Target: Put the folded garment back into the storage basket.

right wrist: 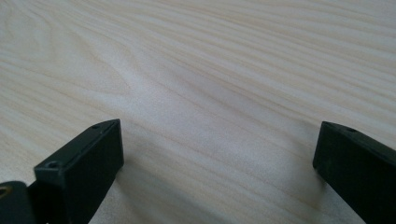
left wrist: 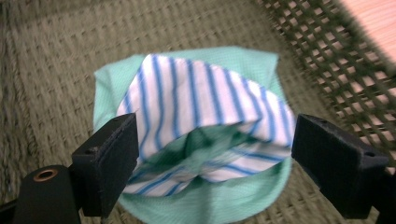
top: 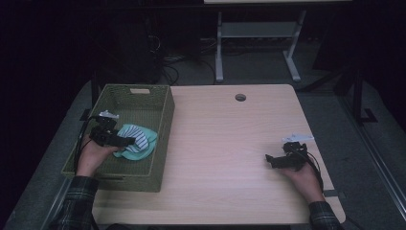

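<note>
Your left claw (left wrist: 205,154) stands released inside the woven basket (top: 160,120), its jaws spread on either side of the green and blue-striped cloth (left wrist: 201,107), which lies on the basket floor. Your right claw (right wrist: 219,163) rests wide open over the bare table (top: 230,139), grasping nothing.

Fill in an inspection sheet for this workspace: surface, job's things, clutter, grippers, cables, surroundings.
Surface: light wooden table, round hole near its far edge.
Job's things: striped and mint-green cloth bundled on the floor of the green woven basket at the table's left edge.
Clutter: nothing seen.
Grippers: left gripper open, jaws either side of the cloth; right gripper open over bare table.
Cables: one trailing from each gripper; a tangle on the floor beyond the table.
Surroundings: dark room, pale metal table frame behind.
</note>
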